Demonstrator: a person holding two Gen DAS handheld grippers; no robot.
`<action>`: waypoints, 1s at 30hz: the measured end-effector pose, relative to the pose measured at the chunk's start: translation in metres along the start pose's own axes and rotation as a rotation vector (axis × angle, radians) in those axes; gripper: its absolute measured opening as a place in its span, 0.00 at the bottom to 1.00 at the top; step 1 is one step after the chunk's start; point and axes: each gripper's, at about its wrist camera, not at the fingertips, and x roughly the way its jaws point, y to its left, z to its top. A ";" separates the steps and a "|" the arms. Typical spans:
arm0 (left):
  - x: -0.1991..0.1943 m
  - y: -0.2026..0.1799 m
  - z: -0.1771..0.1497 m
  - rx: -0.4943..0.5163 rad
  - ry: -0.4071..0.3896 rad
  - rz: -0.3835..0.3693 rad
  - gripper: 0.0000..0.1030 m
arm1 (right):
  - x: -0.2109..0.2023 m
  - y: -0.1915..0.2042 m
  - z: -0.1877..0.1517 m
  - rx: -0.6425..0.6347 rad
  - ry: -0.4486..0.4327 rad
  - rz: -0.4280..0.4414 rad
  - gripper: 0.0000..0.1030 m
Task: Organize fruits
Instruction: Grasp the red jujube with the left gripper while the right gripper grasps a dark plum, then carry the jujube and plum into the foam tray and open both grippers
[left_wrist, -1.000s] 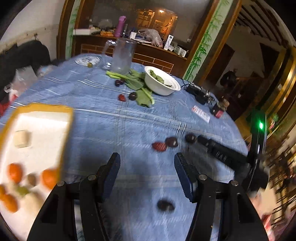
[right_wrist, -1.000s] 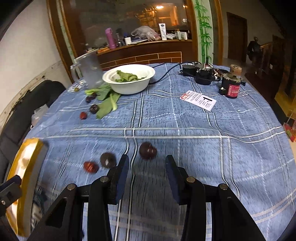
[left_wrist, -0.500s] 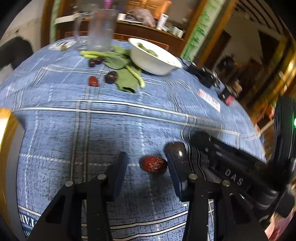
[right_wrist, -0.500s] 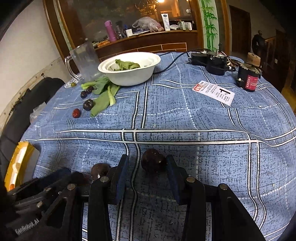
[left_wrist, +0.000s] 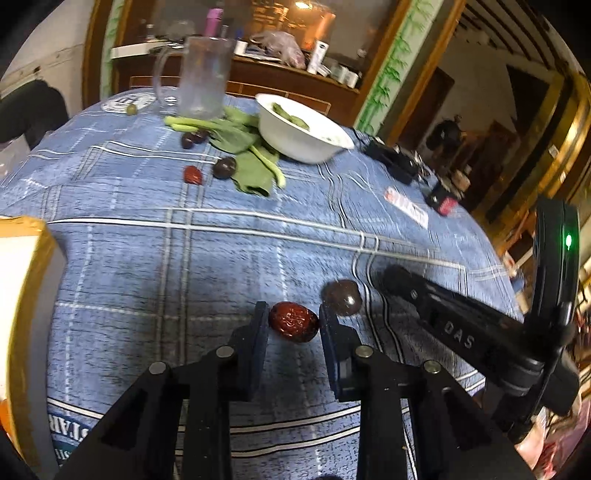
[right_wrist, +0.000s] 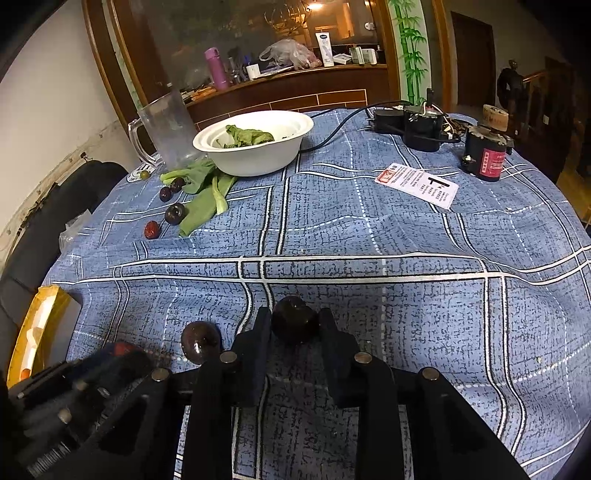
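Half a second ago both claws stood wide around their fruit; now each has narrowed onto it. The left claw (left_wrist: 293, 323) has its pads at the two sides of the red date (left_wrist: 293, 322), the right pad touching it and the left one just beside it, so I judge the grip nearly made but not yet firm. The right claw (right_wrist: 293, 325) has closed onto the dark plum (right_wrist: 294, 320), both pads pressed to its flanks, and the fruit sits clamped at the fingertips.

A second dark plum (left_wrist: 342, 297) lies on the worktop (left_wrist: 221, 258) between the two claws, just beside the date and touching neither tool. Further from the date, near the white bowl (left_wrist: 303, 136), another date (left_wrist: 192, 175) and more plums (left_wrist: 224, 168) lie by the greens (left_wrist: 251, 166).

The tray (left_wrist: 22, 295) sits well left of the date, at the worktop's edge, with orange fruit only just visible on it in the left view.

This means two fruits are about ready to lift at once. The likely next move is to raise both and carry them left to the tray; the round plum could roll out if the clamp is slack.
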 end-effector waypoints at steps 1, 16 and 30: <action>0.000 0.001 0.001 -0.007 -0.001 -0.003 0.25 | -0.001 -0.001 0.000 0.002 -0.001 -0.001 0.26; -0.009 -0.006 0.001 0.017 -0.039 0.021 0.25 | -0.021 -0.003 0.000 0.013 -0.039 0.027 0.26; -0.029 -0.010 0.002 0.026 -0.102 0.007 0.25 | -0.050 0.003 -0.009 0.037 -0.058 0.046 0.26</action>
